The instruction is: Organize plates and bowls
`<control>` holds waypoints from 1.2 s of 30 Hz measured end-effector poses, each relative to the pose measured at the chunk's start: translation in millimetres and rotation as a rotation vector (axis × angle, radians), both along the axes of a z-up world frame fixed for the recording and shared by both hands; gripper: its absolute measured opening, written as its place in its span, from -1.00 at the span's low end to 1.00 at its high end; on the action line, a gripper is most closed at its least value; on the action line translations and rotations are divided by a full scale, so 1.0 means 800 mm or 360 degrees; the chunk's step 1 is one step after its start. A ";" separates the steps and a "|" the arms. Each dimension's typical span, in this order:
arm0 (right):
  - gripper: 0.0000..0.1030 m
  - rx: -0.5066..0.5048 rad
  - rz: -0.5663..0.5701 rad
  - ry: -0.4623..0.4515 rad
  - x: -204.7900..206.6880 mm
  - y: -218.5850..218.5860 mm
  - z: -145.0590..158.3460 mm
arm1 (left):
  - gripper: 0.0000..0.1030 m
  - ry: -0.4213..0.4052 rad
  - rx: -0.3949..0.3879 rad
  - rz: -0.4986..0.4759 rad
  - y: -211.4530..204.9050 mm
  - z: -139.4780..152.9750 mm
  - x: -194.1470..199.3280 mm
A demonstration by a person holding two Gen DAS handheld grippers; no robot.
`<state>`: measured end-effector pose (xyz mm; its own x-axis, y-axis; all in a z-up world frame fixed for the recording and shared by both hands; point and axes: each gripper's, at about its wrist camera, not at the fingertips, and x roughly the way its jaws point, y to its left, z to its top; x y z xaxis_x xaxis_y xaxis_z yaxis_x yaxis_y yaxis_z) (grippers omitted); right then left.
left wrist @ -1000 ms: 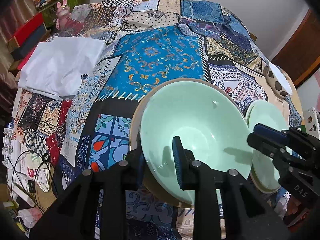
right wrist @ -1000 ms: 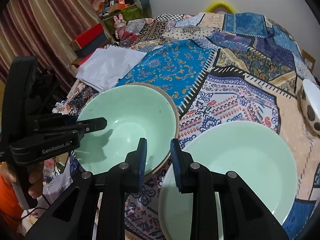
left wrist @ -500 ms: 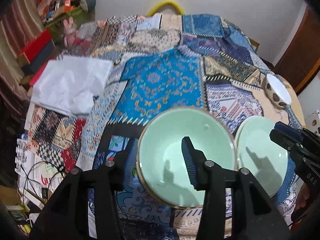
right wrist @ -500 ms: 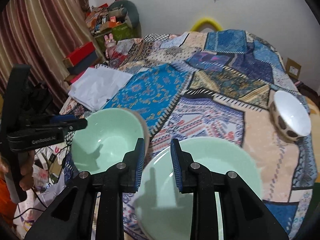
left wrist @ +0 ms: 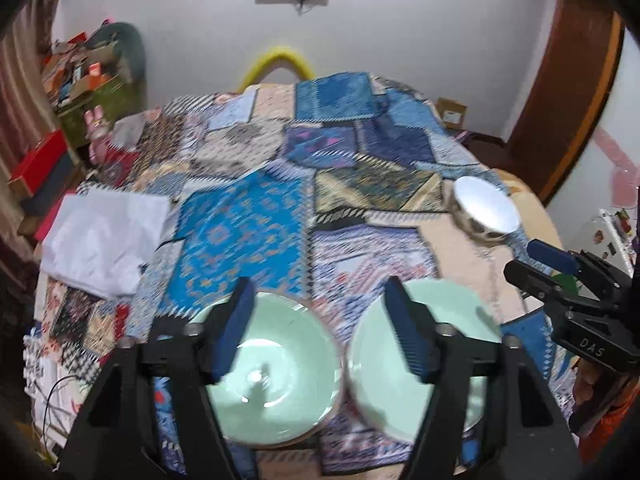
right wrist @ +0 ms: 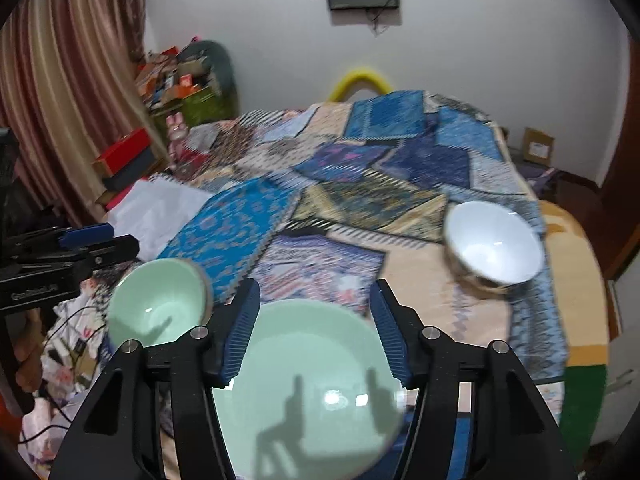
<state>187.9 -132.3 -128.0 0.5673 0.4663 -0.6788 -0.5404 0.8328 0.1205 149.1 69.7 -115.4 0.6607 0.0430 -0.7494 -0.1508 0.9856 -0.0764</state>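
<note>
A patchwork bedspread (left wrist: 248,220) fills both views; a green bowl (left wrist: 276,372) and green plate (left wrist: 436,344) sit low in frame, a white bowl (right wrist: 494,248) right. The left gripper (left wrist: 320,332) and right gripper (right wrist: 314,330) hover empty, jaws opening. Best approach the white bowl's rim squarely before closing.

Both wrist cameras look down across the bed (left wrist: 248,216) from its near edge, sharing the green bowl (left wrist: 276,368) and white bowl (right wrist: 494,248).

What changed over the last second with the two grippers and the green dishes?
Both grippers let go and drew up and back. The left gripper, earlier clamped on the green bowl's rim, is opening with nothing between its jaws. The right gripper, earlier nearly shut at the green plate, is opening too. Bowl, plate and the white bowl stayed put on the quilt.
</note>
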 end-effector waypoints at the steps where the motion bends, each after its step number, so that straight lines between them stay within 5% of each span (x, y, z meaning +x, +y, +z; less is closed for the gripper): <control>1: 0.09 0.0004 -0.0011 -0.0002 0.002 -0.006 0.002 | 0.53 -0.0030 0.0004 -0.0009 -0.009 0.004 0.006; 7: 0.45 -0.0002 -0.0180 -0.0068 0.027 -0.066 0.015 | 0.63 -0.0063 0.0014 -0.0096 -0.053 0.014 0.041; 20: 0.51 -0.0005 -0.0436 -0.0009 0.114 -0.152 -0.016 | 0.66 0.0026 0.0037 -0.0260 -0.126 -0.020 0.144; 30: -0.24 0.0022 -0.0488 0.0191 0.190 -0.183 -0.073 | 0.66 0.0118 -0.0003 -0.0380 -0.157 -0.067 0.212; 36: -0.43 0.0008 -0.0517 0.0261 0.227 -0.192 -0.100 | 0.66 0.0160 -0.0022 -0.0411 -0.163 -0.094 0.242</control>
<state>369.4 -285.7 -207.9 0.5702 0.2831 -0.7712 -0.2209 0.9570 0.1880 342.4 -61.0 -190.8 0.5708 -0.1280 -0.8110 0.0981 0.9913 -0.0874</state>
